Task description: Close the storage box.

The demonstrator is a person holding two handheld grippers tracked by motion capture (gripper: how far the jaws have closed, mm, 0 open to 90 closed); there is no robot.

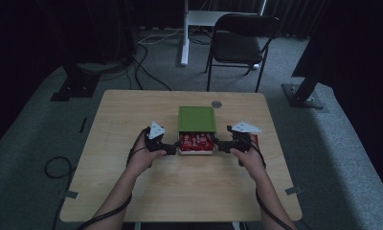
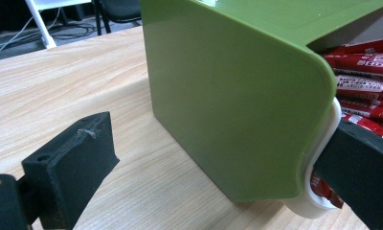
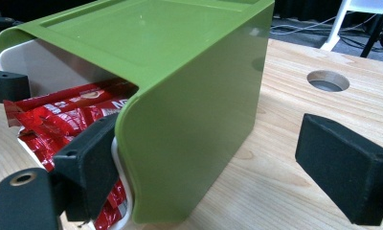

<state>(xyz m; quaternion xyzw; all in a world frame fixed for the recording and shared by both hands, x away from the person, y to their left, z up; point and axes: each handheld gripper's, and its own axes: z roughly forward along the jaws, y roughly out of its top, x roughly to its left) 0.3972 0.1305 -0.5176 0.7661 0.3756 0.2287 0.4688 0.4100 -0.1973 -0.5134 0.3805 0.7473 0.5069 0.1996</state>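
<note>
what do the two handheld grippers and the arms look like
Both grippers, left gripper and right gripper, are black with blocky, square-ended jaws. Each carries a pale grey three-cornered plate on top and trails a black cable along the forearm. The forearms show no sleeves.

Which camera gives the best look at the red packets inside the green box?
The right gripper view: the red packets lie piled in the open drawer. The left gripper view shows several packets past the green box; the high view shows a small red strip.

A shiny green plastic box cover (image 1: 196, 118) sits flat in the middle of the wooden table. A white plastic tray (image 1: 196, 151) sticks out from under it, full of red snack packets (image 1: 196, 140).
</note>
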